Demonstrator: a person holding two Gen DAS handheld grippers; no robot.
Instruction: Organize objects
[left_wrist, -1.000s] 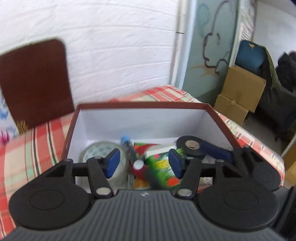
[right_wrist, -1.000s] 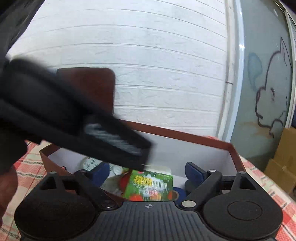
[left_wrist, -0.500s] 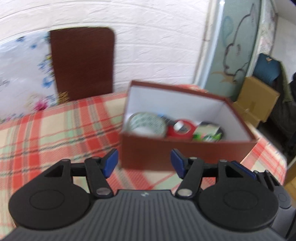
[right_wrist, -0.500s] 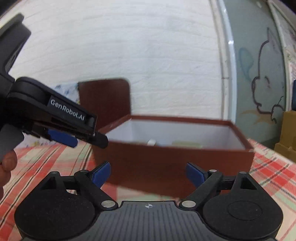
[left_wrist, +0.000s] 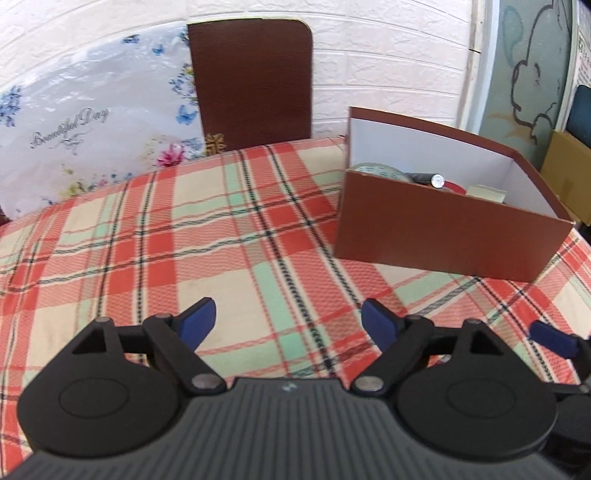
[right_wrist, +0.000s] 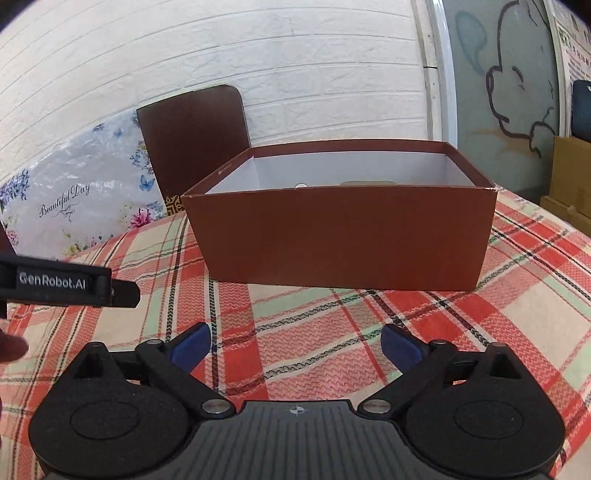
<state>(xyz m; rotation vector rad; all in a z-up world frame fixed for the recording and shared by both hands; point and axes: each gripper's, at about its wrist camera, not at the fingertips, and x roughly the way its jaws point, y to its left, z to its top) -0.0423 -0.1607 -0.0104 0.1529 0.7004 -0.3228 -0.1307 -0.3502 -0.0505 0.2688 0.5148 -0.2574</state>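
A brown cardboard box (left_wrist: 443, 236) with a white inside stands on the plaid tablecloth (left_wrist: 221, 240). Over its rim show a tape roll (left_wrist: 376, 170), a marker's end (left_wrist: 437, 181) and a pale packet (left_wrist: 485, 192). My left gripper (left_wrist: 288, 319) hovers over bare cloth to the left of and in front of the box. Its jaws are opening and hold nothing. My right gripper (right_wrist: 295, 345) faces the box's front wall (right_wrist: 343, 236) from a short way back, its jaws also opening and empty. The left gripper's side (right_wrist: 66, 282) shows at the far left of the right wrist view.
A brown chair back (left_wrist: 251, 85) and a floral plastic bag (left_wrist: 92, 122) lean against the white brick wall behind the table. Cardboard cartons (left_wrist: 569, 166) stand off the table to the right. A person's fingertip (right_wrist: 11, 347) shows at the left edge.
Both grippers have drawn back from above the box's contents to the cloth in front of it. The left one swung leftward. Both pairs of jaws stand wider than before.
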